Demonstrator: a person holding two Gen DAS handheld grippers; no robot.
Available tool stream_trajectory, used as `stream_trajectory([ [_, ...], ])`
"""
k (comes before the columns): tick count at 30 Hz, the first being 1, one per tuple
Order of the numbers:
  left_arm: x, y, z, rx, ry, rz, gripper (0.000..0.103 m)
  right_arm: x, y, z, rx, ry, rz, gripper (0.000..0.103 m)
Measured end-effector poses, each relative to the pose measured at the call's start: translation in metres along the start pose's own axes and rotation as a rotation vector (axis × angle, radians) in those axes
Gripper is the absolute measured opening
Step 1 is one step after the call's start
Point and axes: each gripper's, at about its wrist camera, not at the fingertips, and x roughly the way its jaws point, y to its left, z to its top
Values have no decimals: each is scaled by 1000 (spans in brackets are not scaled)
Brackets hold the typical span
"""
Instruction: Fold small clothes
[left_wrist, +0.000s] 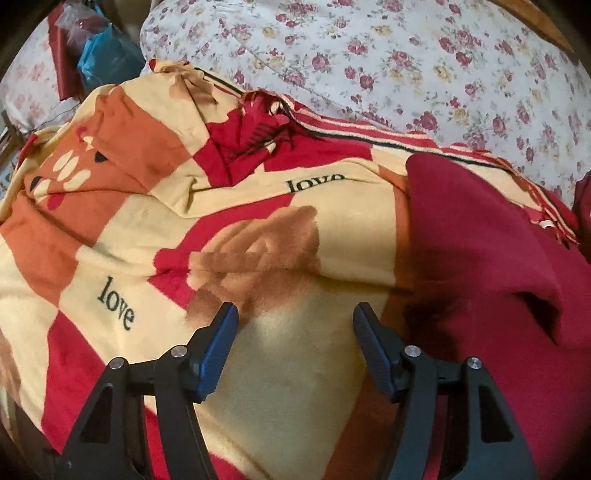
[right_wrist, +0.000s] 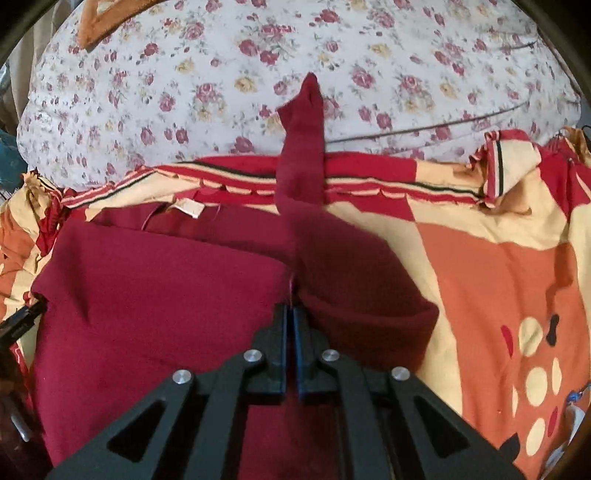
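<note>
**Red garment pinched on the blanket**

A floral quilt (right_wrist: 258, 74) fills the background, with a patterned blanket (left_wrist: 166, 221) printed "love" spread in front of it. On the blanket lies the dark red garment (right_wrist: 147, 295), one sleeve reaching up onto the quilt, a pale label at its upper edge. Blue and red bags (left_wrist: 92, 55) sit at the far left; their contents cannot be made out. The right gripper (right_wrist: 291, 314) is pressed together on a garment fold. The left gripper (left_wrist: 295, 325) hangs spread over bare blanket, beside the garment.
</note>
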Motion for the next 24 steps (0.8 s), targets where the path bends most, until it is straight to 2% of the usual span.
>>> stream_trajectory([
  [1, -6, 2, 0, -12, -8, -12, 46, 0, 1, 0, -9, 3, -20, 6],
  [3, -17, 6, 3, -34, -28, -38, 46, -4, 4, 1, 15, -20, -44, 25],
  [5, -33, 8, 8, -61, -70, -68, 46, -11, 2, 1, 58, -43, -12, 38],
  [6, -39, 8, 12, -79, -92, -90, 46, -15, 4, 1, 66, -60, 15, 40],
  [9, -45, 1, 25, -122, -107, -155, 46, -18, 35, -3, 0, -77, 101, 41],
  [12, -36, -21, 37, -120, -83, -218, 46, -9, 76, -7, -72, -47, 206, 41],
  [14, -26, -32, 39, -100, -49, -224, 46, -1, 102, -7, -123, -49, 235, 40],
  [16, -10, -42, 34, -59, 9, -182, 46, 9, 124, -5, -160, -49, 243, 40],
  [19, 5, -39, 22, -33, 46, -116, 46, 39, 144, -8, -193, 30, 244, 41],
  [21, 10, -32, 16, -49, 42, -145, 52, 51, 147, -17, -221, 73, 218, 41],
  [22, 10, -29, 15, -54, 37, -150, 52, 47, 144, -21, -240, 41, 222, 41],
  [24, 9, -29, 14, -50, 38, -153, 53, 40, 135, -24, -253, 39, 203, 42],
])
